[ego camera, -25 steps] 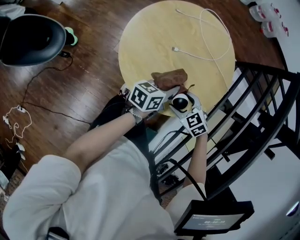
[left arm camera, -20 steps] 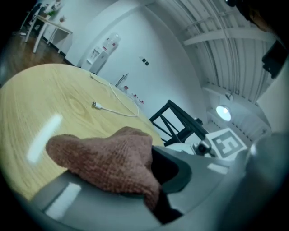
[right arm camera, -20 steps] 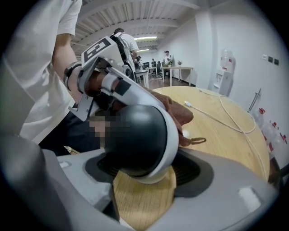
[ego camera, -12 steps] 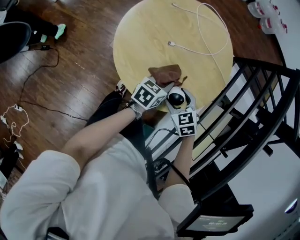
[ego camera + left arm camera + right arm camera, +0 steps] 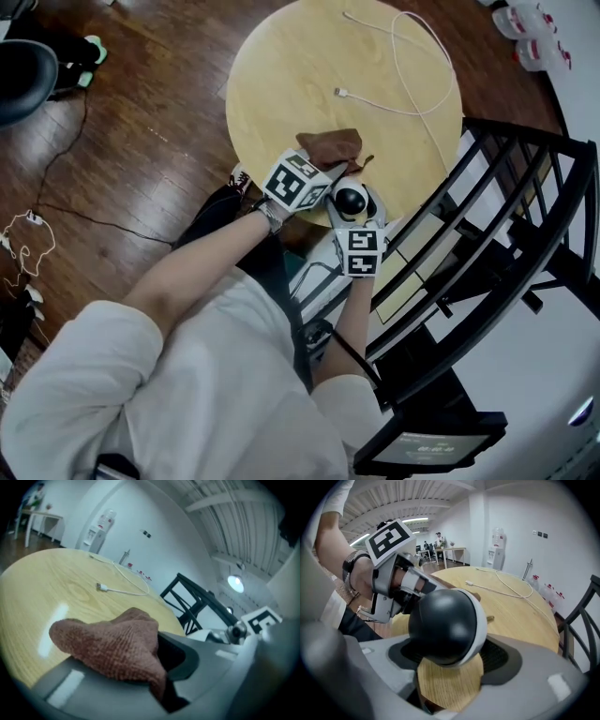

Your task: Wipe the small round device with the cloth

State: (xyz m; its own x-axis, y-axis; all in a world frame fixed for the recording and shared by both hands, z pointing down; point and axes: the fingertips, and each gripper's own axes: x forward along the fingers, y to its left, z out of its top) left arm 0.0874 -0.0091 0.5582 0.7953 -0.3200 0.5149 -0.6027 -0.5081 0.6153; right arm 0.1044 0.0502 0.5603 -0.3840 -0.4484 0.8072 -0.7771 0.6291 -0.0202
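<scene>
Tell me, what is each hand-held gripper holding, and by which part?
The left hand-held gripper pinches the brown cloth by one bunched end. The right hand-held gripper clamps the small round device by its lower sides.

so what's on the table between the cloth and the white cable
Nothing: only bare tabletop separates the cloth and cable, clear in the head view.

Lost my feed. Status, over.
Left gripper shut on cloth. Right gripper shut on round device, near table edge. Cable well clear.
</scene>
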